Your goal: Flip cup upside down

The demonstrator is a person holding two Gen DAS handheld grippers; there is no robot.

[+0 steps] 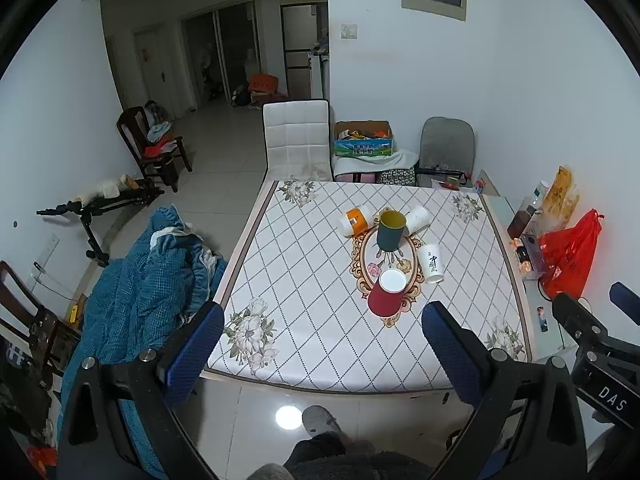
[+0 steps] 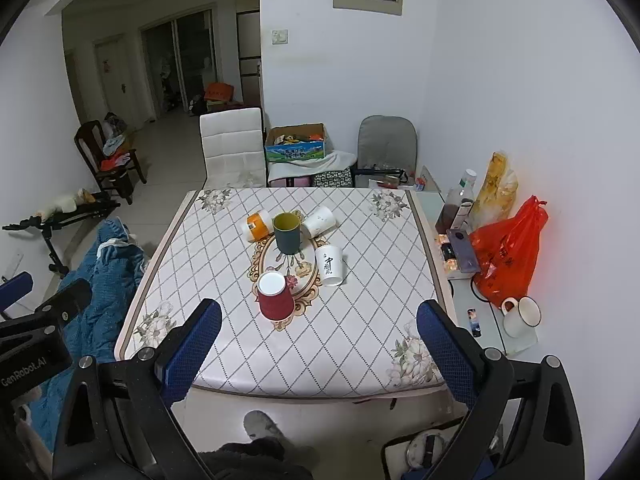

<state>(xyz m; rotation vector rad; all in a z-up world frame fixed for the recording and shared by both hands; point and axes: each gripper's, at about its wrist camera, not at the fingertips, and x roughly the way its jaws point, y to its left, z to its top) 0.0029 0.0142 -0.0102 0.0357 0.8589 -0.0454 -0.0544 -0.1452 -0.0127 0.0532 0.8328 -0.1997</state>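
Observation:
Several cups stand on the patterned table [image 1: 312, 292] [image 2: 360, 320]. A dark teal cup [image 1: 391, 230] [image 2: 286, 232] stands upright with its mouth up. A red cup [image 1: 386, 294] [image 2: 274, 296] and a white cup with black writing [image 1: 432, 263] [image 2: 330, 265] stand upside down. An orange cup [image 1: 354, 221] [image 2: 258, 224] and a plain white cup [image 1: 416, 219] [image 2: 319, 221] lie on their sides. My left gripper [image 1: 322, 344] and right gripper [image 2: 320, 340] are open and empty, held before the table's near edge, well short of the cups.
A red plastic bag [image 1: 568, 256] [image 2: 506, 252], bottles and a white mug [image 2: 520, 316] crowd the side shelf on the right. A white chair [image 1: 298, 140] stands behind the table. A blue blanket [image 1: 148, 276] lies at the left. A foot [image 1: 320, 420] is below.

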